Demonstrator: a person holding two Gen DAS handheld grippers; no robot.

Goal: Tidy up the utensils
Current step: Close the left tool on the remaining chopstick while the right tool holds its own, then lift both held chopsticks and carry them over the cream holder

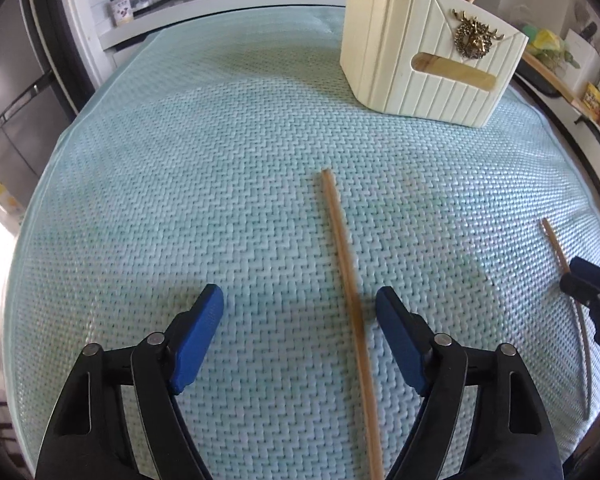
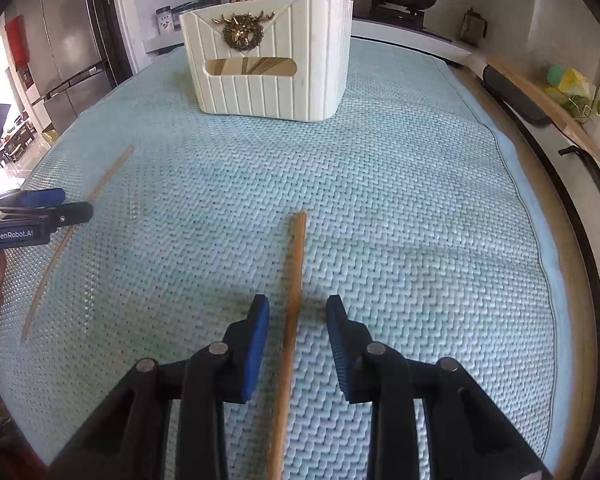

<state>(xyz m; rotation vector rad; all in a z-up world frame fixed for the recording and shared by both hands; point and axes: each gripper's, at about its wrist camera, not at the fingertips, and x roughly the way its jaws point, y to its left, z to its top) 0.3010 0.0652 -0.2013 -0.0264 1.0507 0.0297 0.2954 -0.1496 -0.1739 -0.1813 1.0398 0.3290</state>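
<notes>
Two chopsticks flat on the tabletop [image 1: 148, 184], long axes toward the holder [image 1: 428, 60].

Left chopstick [image 1: 346, 280] within open left tool [image 1: 300, 306], hugging its right pad; right chopstick [image 2: 294, 300] centred in right tool [image 2: 298, 314], slightly agape, untouched.

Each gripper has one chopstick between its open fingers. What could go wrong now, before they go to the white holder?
1. The left gripper sits off-centre: its chopstick lies near one finger and may roll or skew on closing.
2. The thin chopstick under the right gripper lies flat on the woven mat, so the pads may slip over it.
</notes>
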